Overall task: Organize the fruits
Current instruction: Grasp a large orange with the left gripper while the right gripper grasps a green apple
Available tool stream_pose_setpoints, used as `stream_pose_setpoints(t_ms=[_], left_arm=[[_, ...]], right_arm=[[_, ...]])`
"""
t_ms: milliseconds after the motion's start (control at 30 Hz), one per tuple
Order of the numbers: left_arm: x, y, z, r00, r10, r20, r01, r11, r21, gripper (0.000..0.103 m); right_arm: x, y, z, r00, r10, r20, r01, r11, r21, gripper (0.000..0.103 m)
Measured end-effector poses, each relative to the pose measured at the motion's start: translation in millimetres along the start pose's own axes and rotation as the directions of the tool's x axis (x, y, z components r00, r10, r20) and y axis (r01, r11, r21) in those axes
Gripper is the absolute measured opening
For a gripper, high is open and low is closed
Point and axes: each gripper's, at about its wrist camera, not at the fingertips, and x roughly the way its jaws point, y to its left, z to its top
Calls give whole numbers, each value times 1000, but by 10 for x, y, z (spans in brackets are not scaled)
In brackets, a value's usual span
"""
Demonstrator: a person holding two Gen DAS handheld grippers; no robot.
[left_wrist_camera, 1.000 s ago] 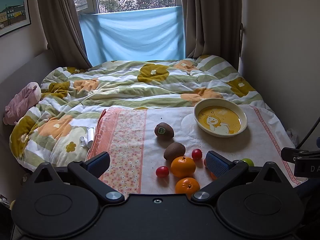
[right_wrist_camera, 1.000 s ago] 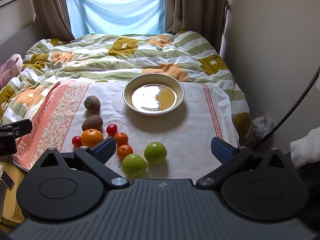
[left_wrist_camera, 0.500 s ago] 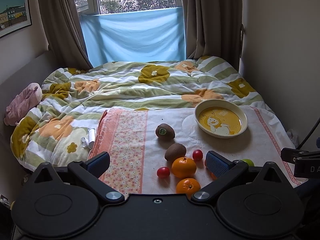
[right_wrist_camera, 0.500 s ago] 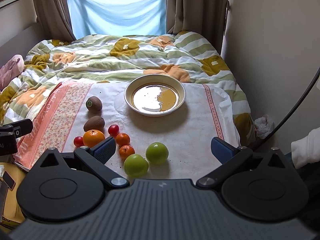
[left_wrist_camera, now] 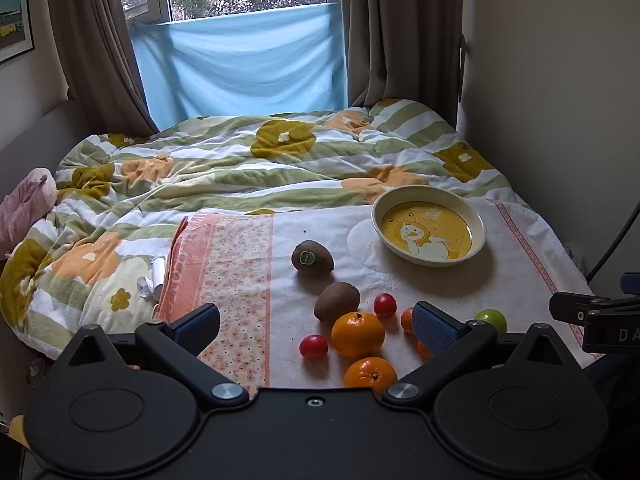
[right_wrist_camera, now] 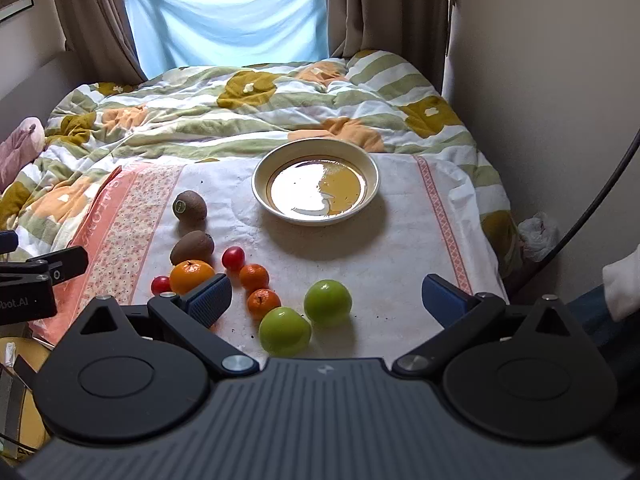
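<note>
Both your tongs are wide and empty: left gripper (left_wrist_camera: 316, 326) over the oranges, right gripper (right_wrist_camera: 326, 294) over the two green apples (right_wrist_camera: 307, 318) at the cloth's (right_wrist_camera: 400, 248) near edge. Bowl (right_wrist_camera: 316, 186) sits empty toward the far edge. Pre-grasp step, I'd say; drop the right onto an apple, close gently.

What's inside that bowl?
No fruit. The bowl holds only its printed duck picture; in the right view glare whites out half the bottom. All fruit lies outside on the cloth.
</note>
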Motion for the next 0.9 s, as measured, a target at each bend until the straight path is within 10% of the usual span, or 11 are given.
stream_pose_setpoints(t_ms=[900], left_arm=[[1336, -597, -868, 987, -11, -162, 34, 990, 140, 81]], right_arm=[[1387, -75, -522, 971, 189, -143, -179, 980, 83, 103]])
